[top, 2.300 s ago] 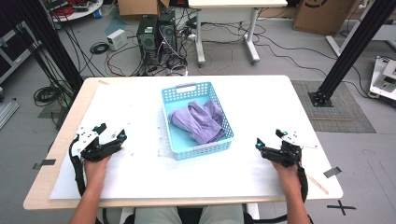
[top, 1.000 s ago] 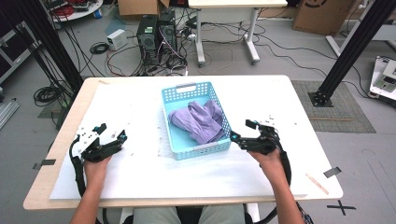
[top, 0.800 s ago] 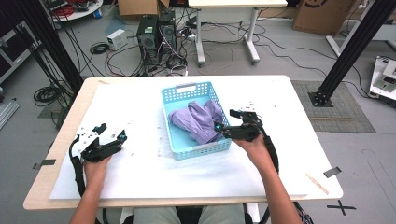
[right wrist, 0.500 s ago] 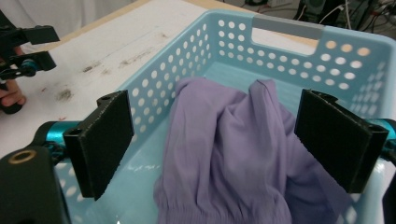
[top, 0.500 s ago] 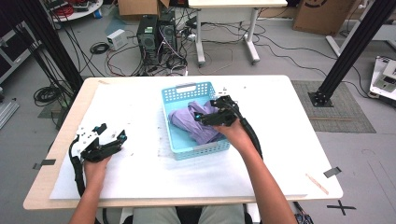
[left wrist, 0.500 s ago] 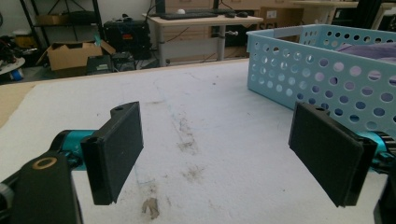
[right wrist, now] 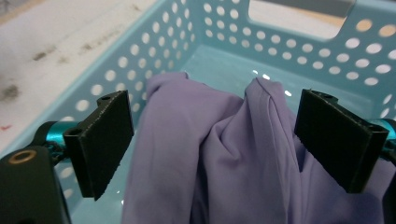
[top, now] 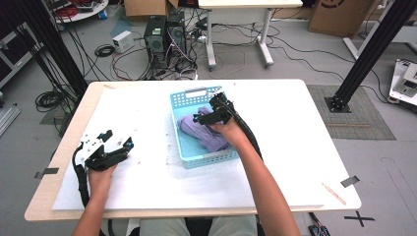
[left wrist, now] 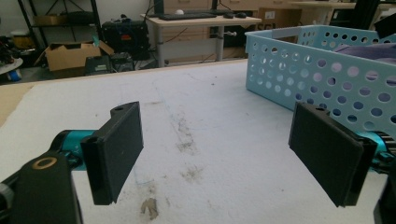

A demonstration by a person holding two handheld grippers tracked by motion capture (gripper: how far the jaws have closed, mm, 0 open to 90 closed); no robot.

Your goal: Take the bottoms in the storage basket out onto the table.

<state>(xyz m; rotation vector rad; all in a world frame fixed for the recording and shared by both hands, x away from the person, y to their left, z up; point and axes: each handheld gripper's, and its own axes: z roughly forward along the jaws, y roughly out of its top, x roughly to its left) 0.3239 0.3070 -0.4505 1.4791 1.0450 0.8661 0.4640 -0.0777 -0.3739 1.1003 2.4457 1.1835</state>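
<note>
You're at the reach-in step w/ the right gripper (right wrist: 212,140), jaws wide apart over the purple cloth (right wrist: 210,154) bunched in the blue basket (top: 183,105), left gripper (left wrist: 229,154) idle & gaping on the table (top: 295,128), so next drop lower & pinch a fold.

Crumpled lilac cloth (right wrist: 205,154) lies (bunched) in the blue basket (top: 183,142).

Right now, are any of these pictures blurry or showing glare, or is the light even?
High view: soft and a little blurred, even light, faint shadows on the table. Left gripper view: the basket is sharp, the black jaws nearby slightly soft. Right gripper view: small bright glints on the basket floor behind the purple cloth, whose folds read clearly between the right hand-held gripper's open jaws.
</note>
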